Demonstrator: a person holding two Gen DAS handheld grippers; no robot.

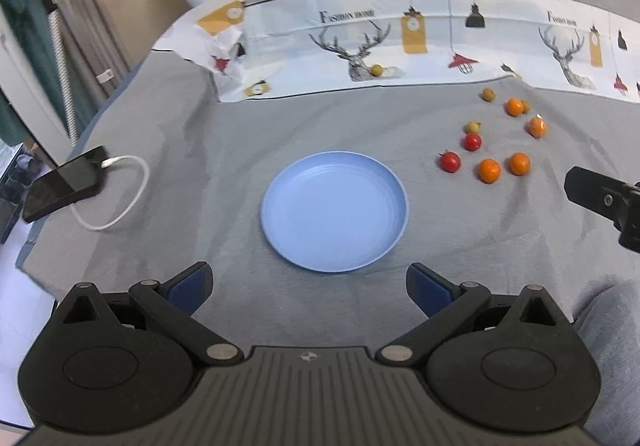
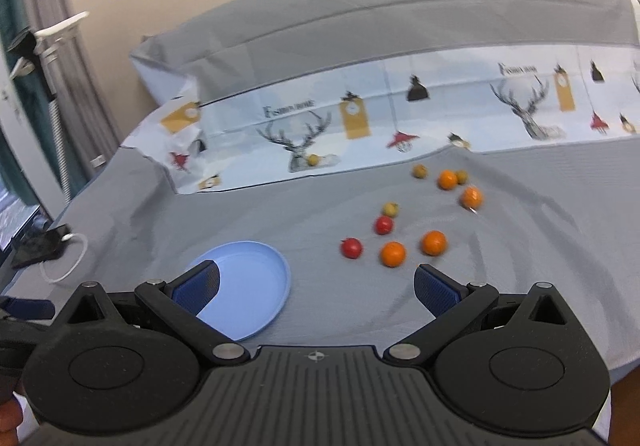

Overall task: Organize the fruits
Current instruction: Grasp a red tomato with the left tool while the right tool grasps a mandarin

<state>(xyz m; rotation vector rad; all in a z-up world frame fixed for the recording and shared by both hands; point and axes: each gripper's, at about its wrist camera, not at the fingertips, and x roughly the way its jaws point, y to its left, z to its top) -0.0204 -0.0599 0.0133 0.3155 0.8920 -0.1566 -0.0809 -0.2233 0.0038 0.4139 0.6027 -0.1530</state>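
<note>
**Grey bed, plate and scattered fruit**

A bed covered in grey cloth [image 1: 192, 149] carries a round pale-blue plastic plate [image 1: 334, 210] near its front edge. Right of it lie small orange citrus fruits [image 1: 489, 170], red cherry tomatoes [image 1: 450, 161] and yellow-green fruits [image 1: 472, 125]. A deer-printed white sheet [image 1: 400, 41] crosses the far side. A black phone [image 1: 66, 181] with a white cable [image 1: 128, 189] sits at the left edge.

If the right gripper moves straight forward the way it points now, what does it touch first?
Probably the grey cloth just ahead of the open right gripper; further on lie a red tomato and an orange. Depth is unclear.
</note>
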